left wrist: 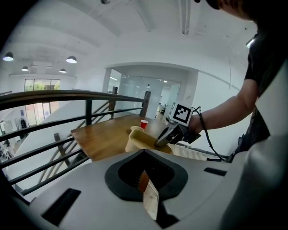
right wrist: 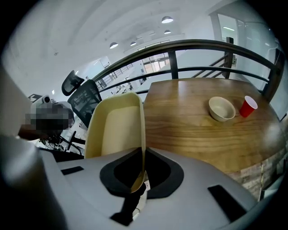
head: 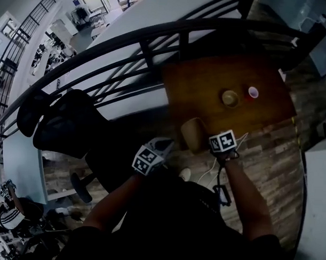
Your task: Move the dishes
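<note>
A cream rectangular dish (right wrist: 114,126) hangs tilted on edge off the near left corner of the wooden table (right wrist: 189,121), and my right gripper (right wrist: 137,179) is shut on its rim. From above, the dish (head: 194,134) sits just left of the right gripper (head: 206,142). My left gripper (head: 166,145) is beside it, to the left, with its fingers (left wrist: 145,182) together and nothing seen between them. In the left gripper view, the dish (left wrist: 141,139) and the right gripper (left wrist: 162,141) lie ahead. A small cream bowl (right wrist: 222,108) and a red cup (right wrist: 248,106) stand on the table.
A black curved railing (head: 155,38) runs along the table's far side, with an open drop to a lower floor behind it. A black office chair (head: 67,126) stands left of the table. A white cable (head: 212,166) lies on the wooden floor.
</note>
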Available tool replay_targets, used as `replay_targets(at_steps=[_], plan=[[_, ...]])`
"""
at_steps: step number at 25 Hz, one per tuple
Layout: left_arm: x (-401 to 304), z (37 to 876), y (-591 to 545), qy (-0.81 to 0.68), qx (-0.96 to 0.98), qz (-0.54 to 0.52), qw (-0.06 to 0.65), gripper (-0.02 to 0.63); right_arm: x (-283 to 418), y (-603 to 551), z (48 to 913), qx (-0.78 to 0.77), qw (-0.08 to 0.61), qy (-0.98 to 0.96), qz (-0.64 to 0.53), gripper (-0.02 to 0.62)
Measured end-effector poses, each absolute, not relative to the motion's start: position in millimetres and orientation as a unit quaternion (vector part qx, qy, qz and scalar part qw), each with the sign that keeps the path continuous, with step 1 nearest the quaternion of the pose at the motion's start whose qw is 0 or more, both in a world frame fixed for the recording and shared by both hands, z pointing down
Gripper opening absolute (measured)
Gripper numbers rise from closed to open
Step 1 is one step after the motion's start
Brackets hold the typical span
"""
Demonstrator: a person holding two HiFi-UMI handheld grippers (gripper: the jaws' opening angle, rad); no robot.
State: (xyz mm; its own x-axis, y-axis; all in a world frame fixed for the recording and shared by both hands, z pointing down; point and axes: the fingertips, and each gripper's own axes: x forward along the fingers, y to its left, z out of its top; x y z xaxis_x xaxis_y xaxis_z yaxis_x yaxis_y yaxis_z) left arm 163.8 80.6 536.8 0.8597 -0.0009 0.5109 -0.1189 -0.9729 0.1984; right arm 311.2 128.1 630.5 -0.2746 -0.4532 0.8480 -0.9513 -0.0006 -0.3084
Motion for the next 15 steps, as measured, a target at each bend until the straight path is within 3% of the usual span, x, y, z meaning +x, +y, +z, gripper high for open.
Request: replay_targets(at_steps=[15], plan=[[232.1,555.0,37.1,0.026,0.957,0.259,0.130,-0.010,351.6,86.0,649.7,0.519,0.283,-0.644,0.485,0.017]])
